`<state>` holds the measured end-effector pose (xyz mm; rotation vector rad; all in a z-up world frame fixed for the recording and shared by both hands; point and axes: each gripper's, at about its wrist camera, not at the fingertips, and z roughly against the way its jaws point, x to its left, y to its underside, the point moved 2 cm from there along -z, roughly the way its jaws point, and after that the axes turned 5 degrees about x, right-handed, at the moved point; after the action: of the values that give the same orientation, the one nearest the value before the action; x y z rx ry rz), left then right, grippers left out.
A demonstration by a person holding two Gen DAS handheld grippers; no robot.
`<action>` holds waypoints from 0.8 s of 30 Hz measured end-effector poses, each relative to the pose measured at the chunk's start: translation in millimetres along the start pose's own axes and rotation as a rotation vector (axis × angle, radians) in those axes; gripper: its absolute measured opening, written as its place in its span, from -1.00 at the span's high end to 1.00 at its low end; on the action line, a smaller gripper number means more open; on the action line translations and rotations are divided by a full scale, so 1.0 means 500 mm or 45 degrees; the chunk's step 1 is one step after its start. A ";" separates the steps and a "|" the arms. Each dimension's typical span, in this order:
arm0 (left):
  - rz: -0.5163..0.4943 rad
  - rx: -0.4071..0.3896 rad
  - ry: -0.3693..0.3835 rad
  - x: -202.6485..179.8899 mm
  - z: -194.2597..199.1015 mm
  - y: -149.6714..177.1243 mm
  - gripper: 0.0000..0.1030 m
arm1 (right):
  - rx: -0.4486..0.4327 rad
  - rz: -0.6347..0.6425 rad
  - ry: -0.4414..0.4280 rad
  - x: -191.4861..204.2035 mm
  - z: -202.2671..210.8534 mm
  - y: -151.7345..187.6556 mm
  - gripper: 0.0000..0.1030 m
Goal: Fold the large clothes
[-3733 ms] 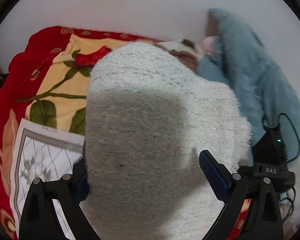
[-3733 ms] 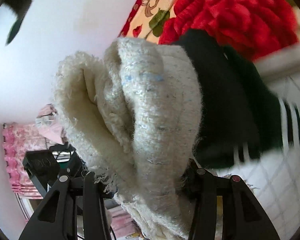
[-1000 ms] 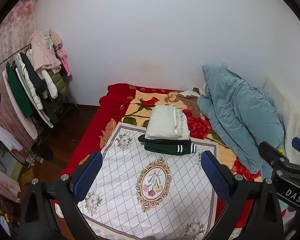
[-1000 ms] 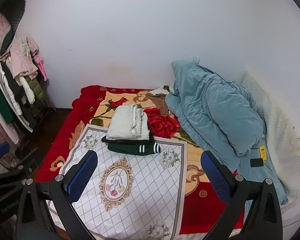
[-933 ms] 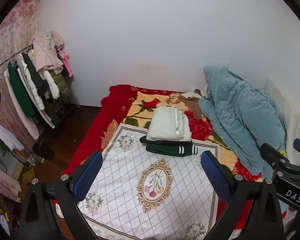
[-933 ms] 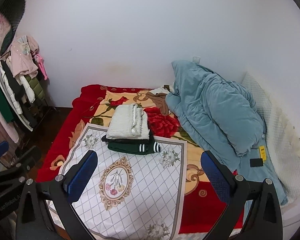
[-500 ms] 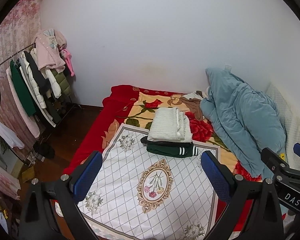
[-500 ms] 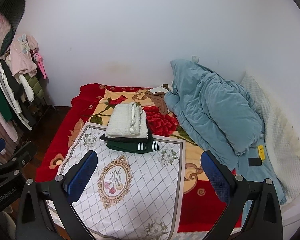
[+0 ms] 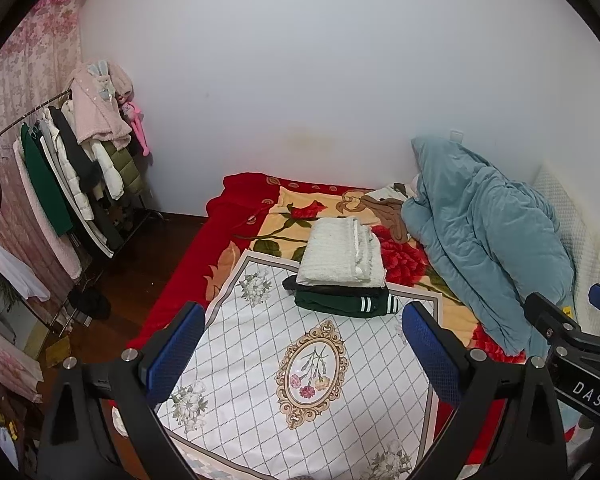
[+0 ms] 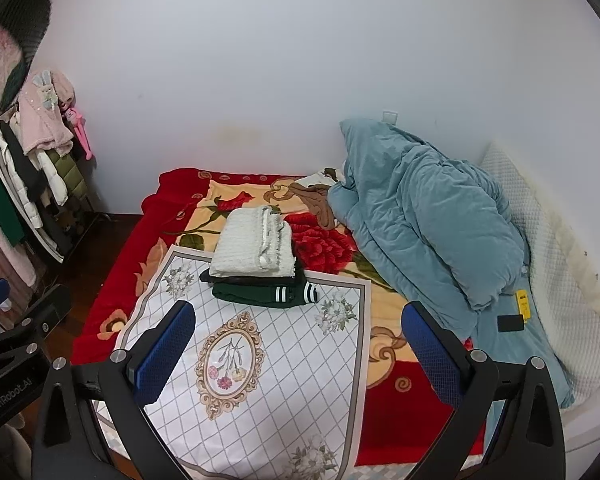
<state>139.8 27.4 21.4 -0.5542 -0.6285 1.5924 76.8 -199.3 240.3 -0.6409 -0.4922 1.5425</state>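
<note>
A folded white fuzzy sweater (image 9: 342, 252) (image 10: 254, 247) lies on top of a folded black garment and a folded dark green garment with white stripes (image 9: 346, 305) (image 10: 266, 293), a small stack on the bed. My left gripper (image 9: 304, 350) is open and empty, far back from the stack. My right gripper (image 10: 296, 346) is open and empty, also well back and above the bed.
A white patterned mat (image 9: 284, 380) (image 10: 260, 380) lies over a red floral blanket (image 9: 216, 236) (image 10: 148, 224). A teal duvet (image 9: 488, 236) (image 10: 424, 216) is heaped at right. A clothes rack (image 9: 60, 168) (image 10: 28, 160) stands at left by the wooden floor.
Earlier both grippers held the white sweater close up. They have let go and pulled far back; over the last second the views barely shift.
</note>
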 end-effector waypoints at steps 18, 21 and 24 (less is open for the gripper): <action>-0.008 -0.002 -0.006 -0.004 -0.002 0.000 -0.95 | -0.003 0.001 0.009 0.001 -0.013 -0.004 -1.00; -0.008 -0.006 -0.003 -0.003 -0.003 -0.001 -0.95 | 0.000 -0.007 0.014 0.001 -0.014 0.001 -1.00; -0.016 -0.009 0.003 0.003 -0.002 -0.001 -0.95 | 0.000 -0.014 0.020 0.001 -0.012 0.006 -1.00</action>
<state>140.9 28.8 21.1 -0.5567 -0.6346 1.5783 78.2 -199.3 233.7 -0.6488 -0.4829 1.5258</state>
